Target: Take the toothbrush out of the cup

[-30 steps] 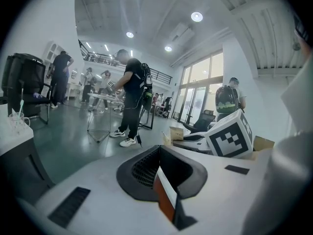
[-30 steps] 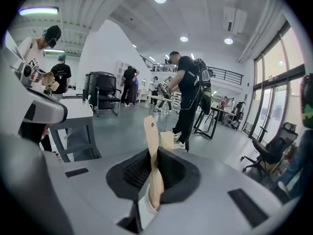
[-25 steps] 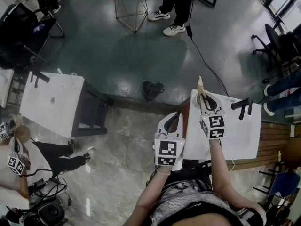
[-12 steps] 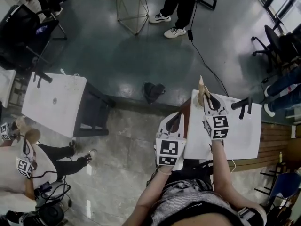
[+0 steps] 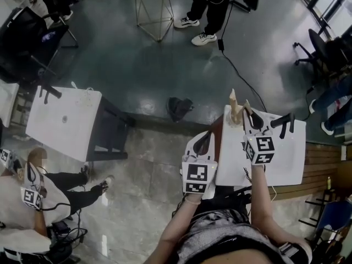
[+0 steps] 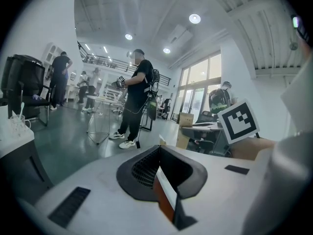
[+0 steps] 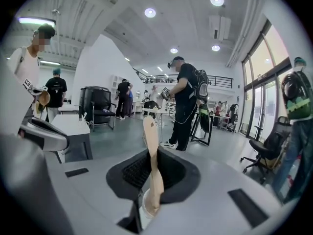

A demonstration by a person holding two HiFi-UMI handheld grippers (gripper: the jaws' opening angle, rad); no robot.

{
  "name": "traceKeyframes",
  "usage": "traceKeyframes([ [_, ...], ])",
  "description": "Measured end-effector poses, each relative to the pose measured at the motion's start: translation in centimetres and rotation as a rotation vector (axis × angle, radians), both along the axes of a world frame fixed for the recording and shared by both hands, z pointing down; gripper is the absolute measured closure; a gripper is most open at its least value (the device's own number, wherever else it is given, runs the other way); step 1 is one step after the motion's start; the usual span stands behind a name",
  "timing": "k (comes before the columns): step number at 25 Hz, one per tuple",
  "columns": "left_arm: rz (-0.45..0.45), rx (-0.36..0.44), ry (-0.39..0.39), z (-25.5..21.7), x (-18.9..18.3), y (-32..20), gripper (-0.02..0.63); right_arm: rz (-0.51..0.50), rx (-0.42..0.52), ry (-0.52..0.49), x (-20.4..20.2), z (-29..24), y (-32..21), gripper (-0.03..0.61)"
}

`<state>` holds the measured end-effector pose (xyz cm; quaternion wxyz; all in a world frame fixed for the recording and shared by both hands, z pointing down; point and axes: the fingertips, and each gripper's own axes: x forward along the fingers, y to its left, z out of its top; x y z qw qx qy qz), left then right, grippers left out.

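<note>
A tan wooden toothbrush [image 5: 233, 104] stands up out of my right gripper [image 5: 242, 117], which is shut on its handle over the far edge of the white sink counter [image 5: 286, 161]. In the right gripper view the toothbrush [image 7: 152, 151] rises from between the jaws of the right gripper [image 7: 152, 180], head end up. My left gripper [image 5: 202, 142] hovers beside the counter's left edge. Seen along its own jaws, the left gripper [image 6: 162, 180] looks shut with nothing in it. I cannot make out the cup in any view.
A black faucet [image 5: 284, 122] sits on the counter. A second white sink stand [image 5: 63, 120] is at the left, with a seated person [image 5: 27, 191] below it. A dark object [image 5: 177, 104] and a cable [image 5: 236, 65] lie on the floor. A person [image 5: 206, 10] stands beyond.
My right gripper has risen and shifted slightly right with the toothbrush still in it. The left gripper has stayed where it was. The seated person at the left has shifted.
</note>
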<state>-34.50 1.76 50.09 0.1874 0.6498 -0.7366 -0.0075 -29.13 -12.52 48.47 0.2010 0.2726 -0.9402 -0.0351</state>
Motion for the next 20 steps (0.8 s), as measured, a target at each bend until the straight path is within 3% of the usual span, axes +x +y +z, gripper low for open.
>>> traceKeyframes([
  [20,0.039,0.018,-0.033,-2.0,2.1,-0.9,0.609,-0.007,-0.020,-0.067,2.1,-2.1,0.0,0.495],
])
